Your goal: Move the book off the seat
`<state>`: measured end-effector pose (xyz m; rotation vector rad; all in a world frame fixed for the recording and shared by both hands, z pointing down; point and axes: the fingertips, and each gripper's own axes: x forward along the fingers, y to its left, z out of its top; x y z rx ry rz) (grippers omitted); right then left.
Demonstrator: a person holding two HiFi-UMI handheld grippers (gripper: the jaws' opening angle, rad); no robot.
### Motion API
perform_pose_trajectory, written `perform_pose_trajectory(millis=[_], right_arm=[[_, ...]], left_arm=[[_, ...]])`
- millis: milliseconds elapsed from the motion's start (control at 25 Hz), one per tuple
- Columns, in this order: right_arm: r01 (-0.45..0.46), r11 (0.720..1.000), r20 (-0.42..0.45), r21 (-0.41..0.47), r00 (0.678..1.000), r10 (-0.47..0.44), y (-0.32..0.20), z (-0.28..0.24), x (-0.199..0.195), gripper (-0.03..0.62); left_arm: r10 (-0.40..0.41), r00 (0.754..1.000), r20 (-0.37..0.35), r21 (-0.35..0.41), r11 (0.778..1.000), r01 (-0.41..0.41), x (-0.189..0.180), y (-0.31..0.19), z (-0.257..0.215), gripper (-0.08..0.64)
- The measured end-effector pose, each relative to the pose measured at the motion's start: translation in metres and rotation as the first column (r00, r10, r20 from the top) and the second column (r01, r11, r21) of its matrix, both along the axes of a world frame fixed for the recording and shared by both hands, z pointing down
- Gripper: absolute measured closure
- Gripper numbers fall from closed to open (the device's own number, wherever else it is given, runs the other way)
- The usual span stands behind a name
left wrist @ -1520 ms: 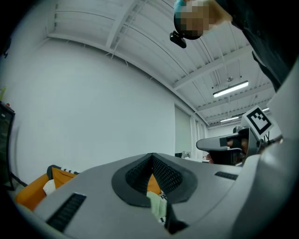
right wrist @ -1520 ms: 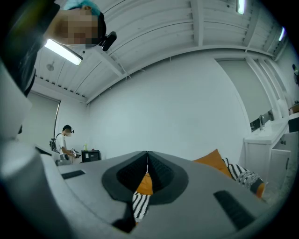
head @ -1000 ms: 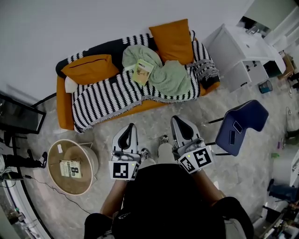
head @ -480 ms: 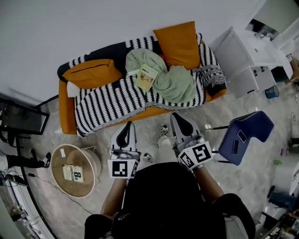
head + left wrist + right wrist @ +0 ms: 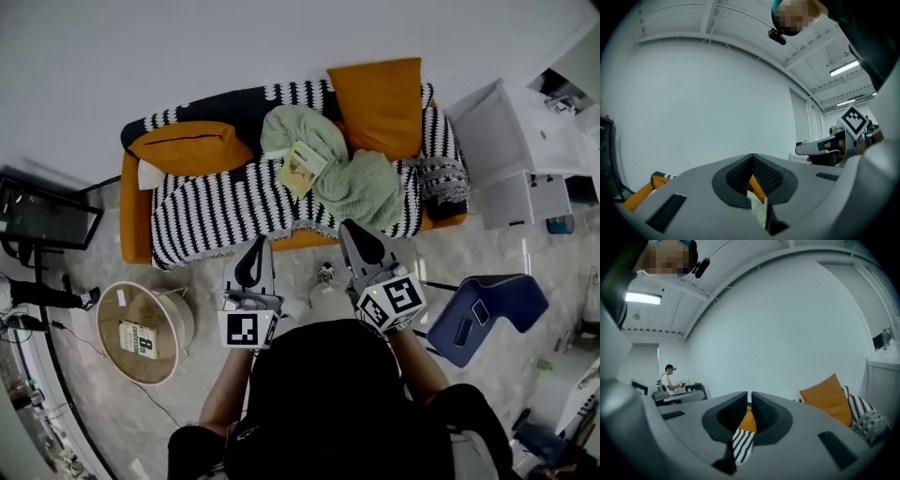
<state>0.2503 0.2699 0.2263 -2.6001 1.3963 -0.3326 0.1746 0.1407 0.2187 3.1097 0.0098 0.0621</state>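
Voice 1: Both grippers have been brought right up to the sofa [image 5: 137, 211] since a second ago. The left gripper [image 5: 256, 246] is held just short of its front edge, the right gripper [image 5: 350, 230] at that edge.

Voice 2: And the jaws?

Voice 1: Closed on both, nothing held. Only the striped throw [image 5: 216, 202] is glimpsed past the right pair.

Voice 2: And the book [image 5: 302, 168]?

Voice 1: It is seen lying on the green blanket [image 5: 361, 187] on the seat, between two orange cushions [image 5: 192, 148], untouched, ahead of both grippers.
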Motion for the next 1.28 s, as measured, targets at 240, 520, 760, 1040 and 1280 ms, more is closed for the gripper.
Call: perform_pose_trajectory(millis=[240, 520, 760, 1040, 1280], right_arm=[[0.109, 0.993, 0.030, -0.045, 0.994, -0.107, -0.009, 0.026, 0.049, 0.577], [0.106, 0.992, 0.085, -0.068, 0.991, -0.100, -0.011, 0.058, 0.102, 0.575], [0.090, 0.993, 0.132, -0.072, 0.988, -0.080, -0.017, 0.079, 0.130, 0.540], [0.097, 0.990, 0.184, -0.102, 0.980, -0.077, -0.036, 0.111, 0.154, 0.468], [0.121, 0.984, 0.228, -0.134, 0.970, -0.088, -0.064, 0.158, 0.184, 0.399]], left_arm=[[-0.068, 0.998, 0.014, -0.015, 0.998, 0.068, 0.049, 0.006, 0.016, 0.549], [-0.088, 0.995, 0.039, -0.025, 0.996, 0.089, 0.103, 0.004, 0.039, 0.549], [-0.094, 0.995, 0.034, -0.037, 0.995, 0.095, 0.135, -0.007, 0.046, 0.549], [-0.056, 0.994, 0.092, -0.061, 0.996, 0.062, 0.166, -0.023, 0.083, 0.549], [-0.015, 0.994, 0.106, -0.089, 0.996, 0.024, 0.198, -0.042, 0.118, 0.549]])
